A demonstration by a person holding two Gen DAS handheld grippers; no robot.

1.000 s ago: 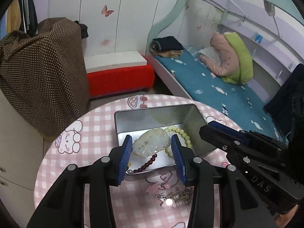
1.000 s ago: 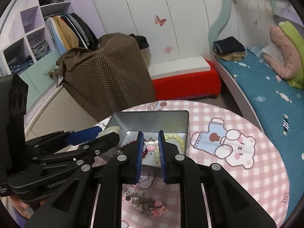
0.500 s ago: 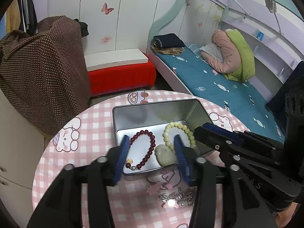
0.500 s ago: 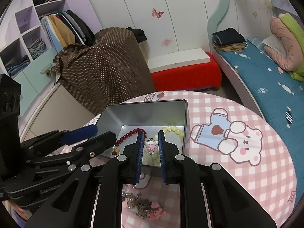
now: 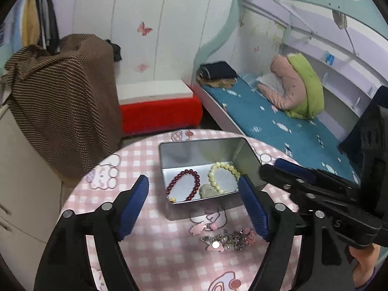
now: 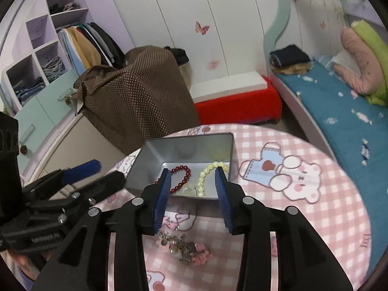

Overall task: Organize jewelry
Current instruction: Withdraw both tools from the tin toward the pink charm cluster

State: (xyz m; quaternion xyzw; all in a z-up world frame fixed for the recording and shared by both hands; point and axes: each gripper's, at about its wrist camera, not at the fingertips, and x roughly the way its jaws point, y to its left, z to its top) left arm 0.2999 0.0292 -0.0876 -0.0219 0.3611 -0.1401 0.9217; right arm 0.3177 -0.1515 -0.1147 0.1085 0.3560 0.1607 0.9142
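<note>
Drop-off step. Surface (image 5: 155, 247) carries tin (image 5: 201, 150); red bracelet (image 5: 184, 184), pale bracelet (image 5: 222, 177), jade pendant (image 5: 207, 191) inside. Left gripper (image 5: 194, 203) and right gripper (image 6: 192, 194) — jaws just spreading, empty. Next: charm pile (image 5: 225, 238) at 6 o'clock of tin — a pinch.

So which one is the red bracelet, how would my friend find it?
Look at the round table with the pink checked cloth and find the open silver tin on it. Inside, the red bracelet lies flat on the left side, next to a pale yellow bracelet. It is the only ring of dark red beads, with one small gold bead at its near end.
</note>
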